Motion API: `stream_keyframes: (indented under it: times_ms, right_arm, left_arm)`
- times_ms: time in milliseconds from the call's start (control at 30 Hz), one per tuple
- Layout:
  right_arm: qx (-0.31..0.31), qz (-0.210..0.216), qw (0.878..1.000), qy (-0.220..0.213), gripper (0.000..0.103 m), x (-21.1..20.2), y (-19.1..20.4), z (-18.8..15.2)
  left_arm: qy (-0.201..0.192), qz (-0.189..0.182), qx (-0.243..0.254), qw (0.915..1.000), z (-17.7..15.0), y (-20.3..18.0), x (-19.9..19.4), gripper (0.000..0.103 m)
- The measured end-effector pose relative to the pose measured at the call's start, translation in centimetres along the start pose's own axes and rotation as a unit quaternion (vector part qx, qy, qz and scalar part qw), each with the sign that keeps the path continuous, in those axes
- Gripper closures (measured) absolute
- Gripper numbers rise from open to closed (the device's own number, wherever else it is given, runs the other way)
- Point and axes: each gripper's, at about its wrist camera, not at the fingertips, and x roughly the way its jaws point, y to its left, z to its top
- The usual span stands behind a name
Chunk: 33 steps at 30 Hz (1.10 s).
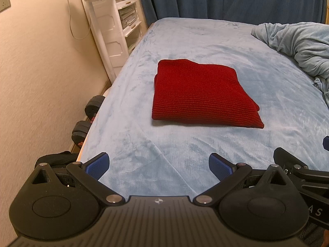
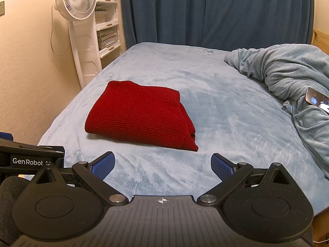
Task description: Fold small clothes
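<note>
The bed (image 1: 205, 154), under pale blue fleece, carries the red knit garment (image 1: 197, 94) near its middle — already a neat folded rectangle, so the folding looks finished, or awaits one last halving. Left gripper (image 1: 159, 167) and right gripper (image 2: 162, 167) hover spread wide, empty, well short of the garment's near edge — any next move needs a forward reach.
</note>
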Motion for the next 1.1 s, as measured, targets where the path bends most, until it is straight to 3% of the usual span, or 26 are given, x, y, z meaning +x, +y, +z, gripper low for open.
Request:
stream_keyframes:
  times_ms: [1100]
  right_arm:
    - [0.016, 0.011, 1.000, 0.008, 0.004, 1.5, -0.8, 0.0]
  left_arm:
    - [0.008, 0.021, 0.018, 0.9996, 0.6, -1.1, 1.2, 0.000]
